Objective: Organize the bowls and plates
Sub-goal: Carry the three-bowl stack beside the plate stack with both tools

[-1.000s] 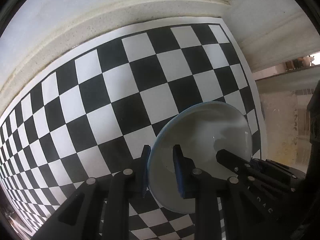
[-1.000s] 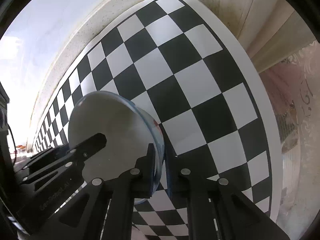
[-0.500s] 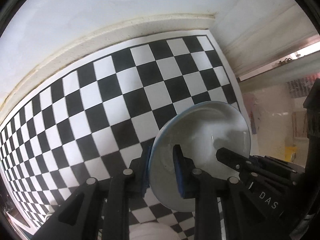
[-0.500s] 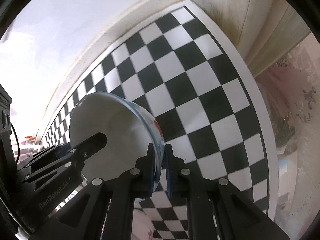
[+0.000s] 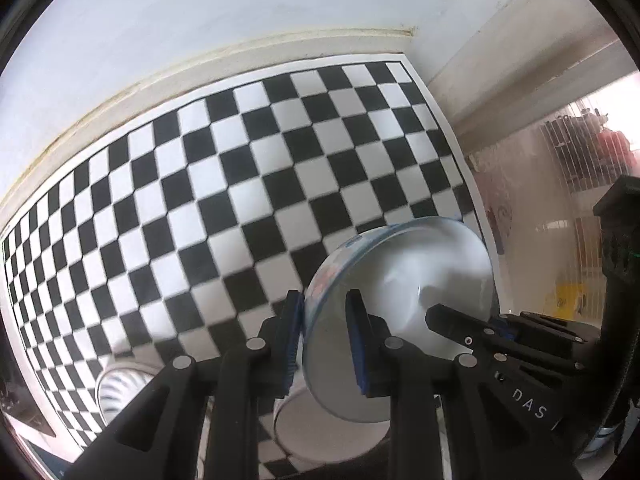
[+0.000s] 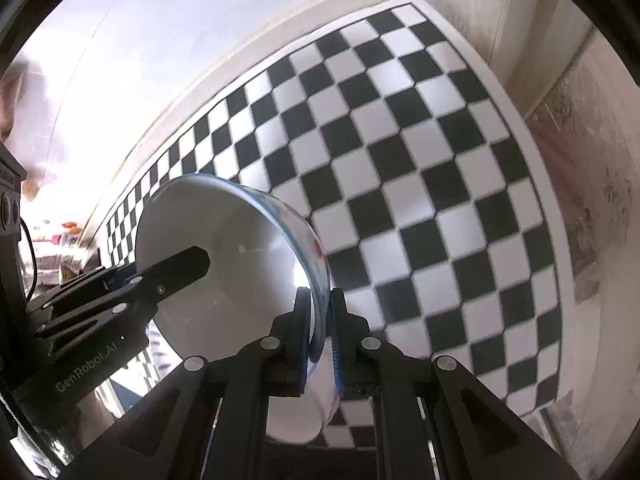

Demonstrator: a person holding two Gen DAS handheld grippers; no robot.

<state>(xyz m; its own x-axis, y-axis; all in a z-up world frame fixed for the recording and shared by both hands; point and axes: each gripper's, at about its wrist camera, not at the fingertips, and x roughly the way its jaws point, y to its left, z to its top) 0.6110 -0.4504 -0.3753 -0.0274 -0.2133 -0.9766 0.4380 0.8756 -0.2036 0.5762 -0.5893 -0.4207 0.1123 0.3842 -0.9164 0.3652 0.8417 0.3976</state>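
Observation:
A white bowl [image 5: 404, 276] with a blue rim and a patterned outside hangs tilted above the checkerboard mat [image 5: 240, 184], held from both sides. My left gripper [image 5: 323, 308] is shut on its left rim, one pad inside and one outside. My right gripper [image 6: 319, 300] is shut on the opposite rim of the same bowl [image 6: 224, 248]. Each view shows the other gripper's finger reaching into the bowl: the right one's finger [image 5: 452, 320] and the left one's finger [image 6: 180, 264].
Below the lifted bowl stands a white dish [image 5: 320, 432], also seen in the right wrist view [image 6: 296, 420]. A striped dish [image 5: 120, 388] sits at the lower left on the mat. A pale wall [image 5: 200, 20] borders the mat at the back.
Both grippers have risen with the bowl, so the mat looks farther away. The white dish and the striped dish below have come into view.

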